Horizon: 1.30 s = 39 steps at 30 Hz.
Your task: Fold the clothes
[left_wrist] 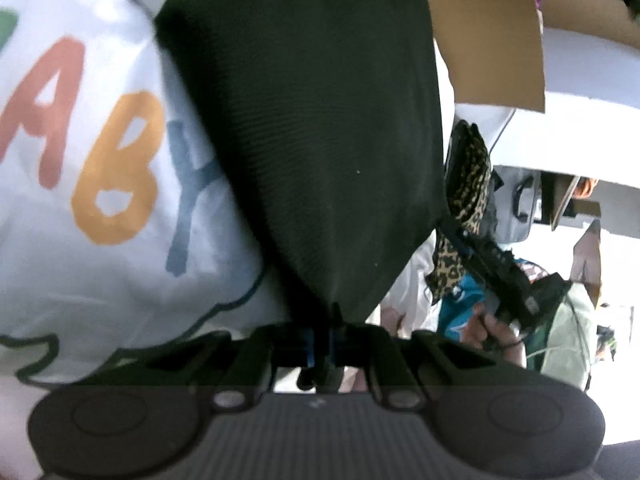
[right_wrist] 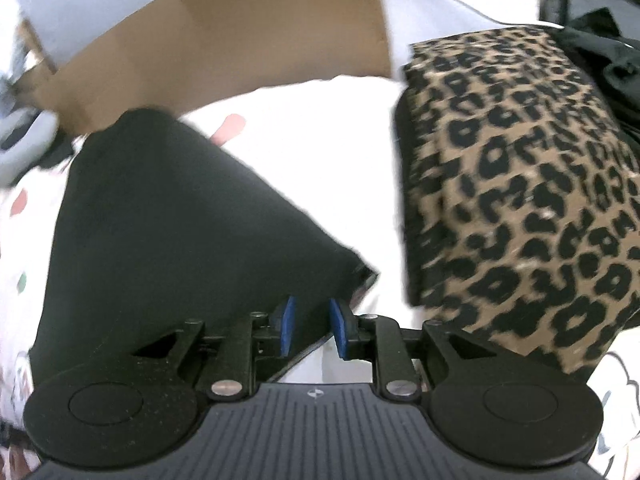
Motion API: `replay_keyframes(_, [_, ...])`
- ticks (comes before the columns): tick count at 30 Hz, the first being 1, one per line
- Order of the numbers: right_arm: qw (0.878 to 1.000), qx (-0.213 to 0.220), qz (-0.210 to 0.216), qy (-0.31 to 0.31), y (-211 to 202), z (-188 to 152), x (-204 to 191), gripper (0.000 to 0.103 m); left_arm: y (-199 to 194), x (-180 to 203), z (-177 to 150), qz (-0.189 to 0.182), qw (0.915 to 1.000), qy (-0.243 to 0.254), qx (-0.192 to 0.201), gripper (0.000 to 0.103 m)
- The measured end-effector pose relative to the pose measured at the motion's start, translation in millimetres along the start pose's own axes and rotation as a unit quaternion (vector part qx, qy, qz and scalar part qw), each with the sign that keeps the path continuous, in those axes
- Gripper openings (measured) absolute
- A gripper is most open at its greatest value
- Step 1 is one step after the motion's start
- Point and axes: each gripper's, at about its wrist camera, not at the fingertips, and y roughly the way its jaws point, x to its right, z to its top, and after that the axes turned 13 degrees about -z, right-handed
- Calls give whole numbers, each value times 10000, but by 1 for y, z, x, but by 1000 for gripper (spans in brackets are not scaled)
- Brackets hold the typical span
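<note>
White bedding (left_wrist: 80, 264), black garment (left_wrist: 312, 140) hides clamped left hand-held gripper (left_wrist: 320, 344)

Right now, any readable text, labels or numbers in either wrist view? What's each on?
"ABY": big coloured letters, pink A, orange B, blue Y, on the white printed fabric left of the black garment. The frame edge cuts off anything before the A.
Small pale mark on the right gripper housing: a logo, too small to read.
Leopard-print garment and cardboard: no text.
</note>
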Motion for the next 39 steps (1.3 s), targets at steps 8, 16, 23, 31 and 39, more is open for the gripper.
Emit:
replay_keyframes(8, [10000, 19, -13, -16, 12, 10, 16, 28, -2, 1, 0, 221, 9996, 151, -96, 6])
replay_keyframes(16, [9992, 15, 181, -351, 22, 22, 19, 29, 3, 10, 3, 547, 9976, 388, -179, 6])
replay_keyframes(23, [9946, -1, 582, -854, 38, 40, -1, 29, -2, 8, 1, 621, 9972, 381, -140, 6])
replay_keyframes(31, [9902, -256, 861, -1066, 57, 46, -8, 29, -4, 11, 6, 702, 9966, 402, -122, 6])
replay_keyframes(39, [9857, -727, 831, -1269, 60, 45, -11, 31, -11, 11, 8, 772, 9961, 403, -106, 6])
